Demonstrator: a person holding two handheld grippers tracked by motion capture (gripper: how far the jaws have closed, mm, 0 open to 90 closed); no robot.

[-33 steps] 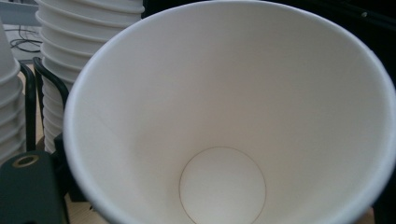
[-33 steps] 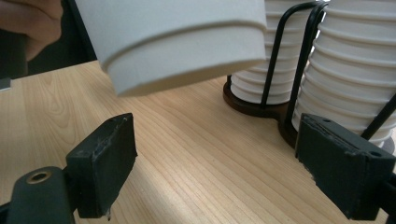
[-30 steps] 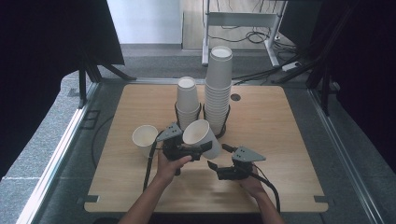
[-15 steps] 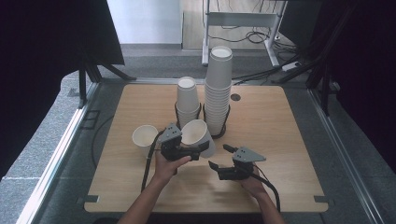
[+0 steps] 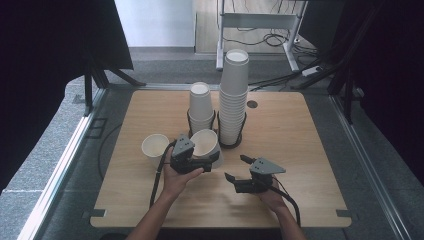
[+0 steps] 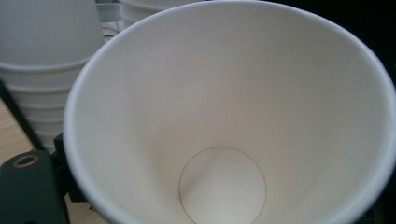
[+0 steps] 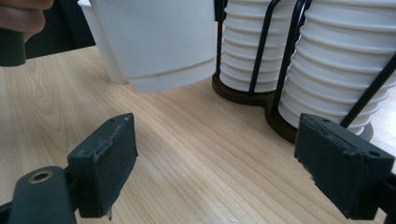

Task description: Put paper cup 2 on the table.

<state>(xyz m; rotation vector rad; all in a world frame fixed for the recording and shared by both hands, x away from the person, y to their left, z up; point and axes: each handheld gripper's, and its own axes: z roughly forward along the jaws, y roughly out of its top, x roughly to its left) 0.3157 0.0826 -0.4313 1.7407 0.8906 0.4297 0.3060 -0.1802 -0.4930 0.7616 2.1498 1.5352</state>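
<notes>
Currently: left gripper (image 5: 200, 159) clamped on paper cup (image 5: 205, 142), tilted, mid-table beside the wire rack (image 5: 231, 142). Right gripper (image 5: 236, 169) wide open, empty. Risk: thin wall may crush or slip.

White paper cup (image 6: 224, 116), plain inside; white cup stacks (image 5: 234, 95); black wire holder (image 7: 266, 42); pale wood-grain tabletop (image 5: 300, 130); dark grey fingers (image 7: 105, 163).

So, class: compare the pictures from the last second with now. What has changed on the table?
Very little: the left gripper keeps its hold on the tilted paper cup, shifted slightly towards the person. The right gripper stays open. The loose cup and both stacks are unmoved.
</notes>
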